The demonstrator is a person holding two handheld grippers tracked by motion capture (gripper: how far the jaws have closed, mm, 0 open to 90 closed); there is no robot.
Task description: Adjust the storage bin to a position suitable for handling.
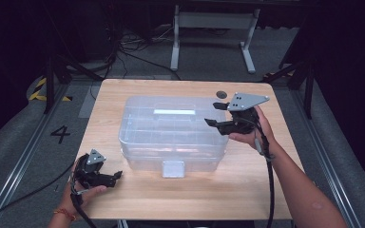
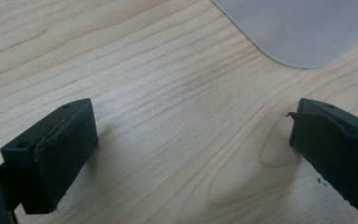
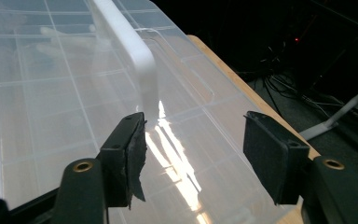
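Observation:
A clear plastic storage box (image 1: 171, 133) with a divided lid stands in the middle of the wooden table (image 1: 247, 190). Its white handle (image 1: 174, 112) lies flat on the lid, and a latch (image 1: 173, 168) hangs at the near side. My right gripper (image 1: 214, 114) hovers at the box's right end, open, jaws pointing left over the lid. In the right gripper view the gripper (image 3: 193, 144) has the lid (image 3: 51, 93) under it and the handle (image 3: 130, 46) just ahead, nothing gripped. My left gripper (image 1: 115, 176) rests at the front left, open; its view (image 2: 191, 149) shows bare wood and a box corner (image 2: 303, 28).
A small black disc (image 1: 222, 94) lies near the table's far right edge. Behind the table stands a white desk frame (image 1: 214, 28) among floor cables. A "4" marking (image 1: 60, 134) is on the floor at left. Bare wood lies in front of the box.

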